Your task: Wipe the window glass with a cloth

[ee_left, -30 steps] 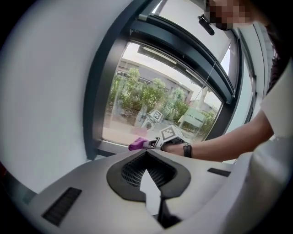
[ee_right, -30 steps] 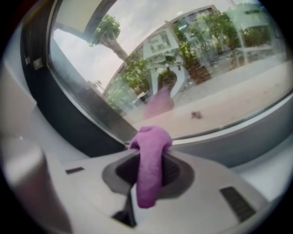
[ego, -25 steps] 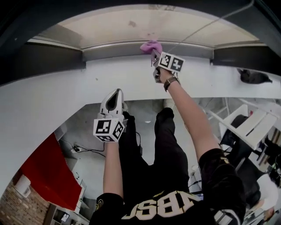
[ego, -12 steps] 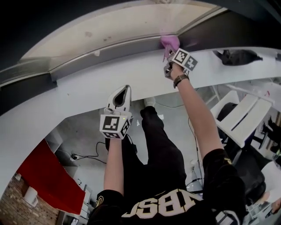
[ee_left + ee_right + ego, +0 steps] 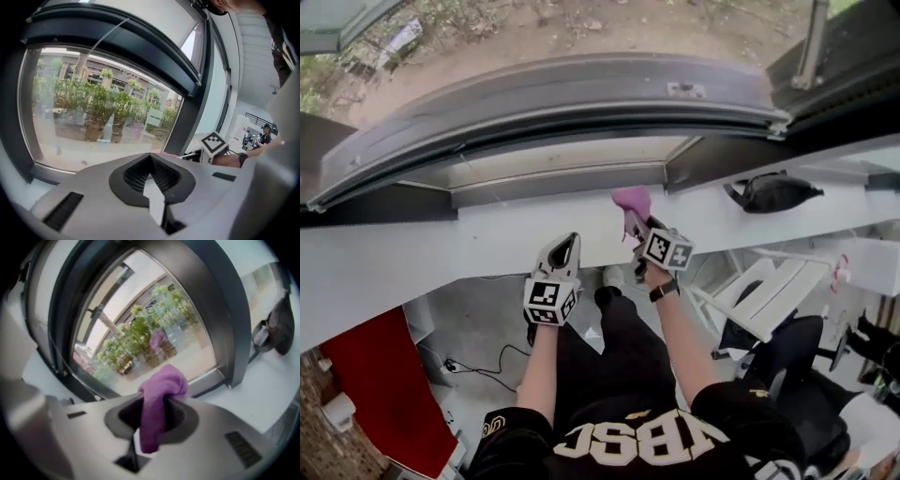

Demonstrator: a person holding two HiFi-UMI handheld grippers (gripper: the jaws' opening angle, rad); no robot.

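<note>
- Head view: the right claw (image 5: 634, 223) has drawn back from the window glass (image 5: 553, 161). Its purple cloth (image 5: 630, 199), earlier at the pane's lower edge, is now over the white sill (image 5: 441, 248), apart from the glass. The left claw (image 5: 564, 246) is just to its left.
- Left gripper view: the left claw's jaws are together with nothing between them. The right claw now shows right of the pane, not in front of it.
- Right gripper view: the jaws are clamped on the cloth. Its long axis runs near to far, with the bunched end pointing at the glass.
</note>
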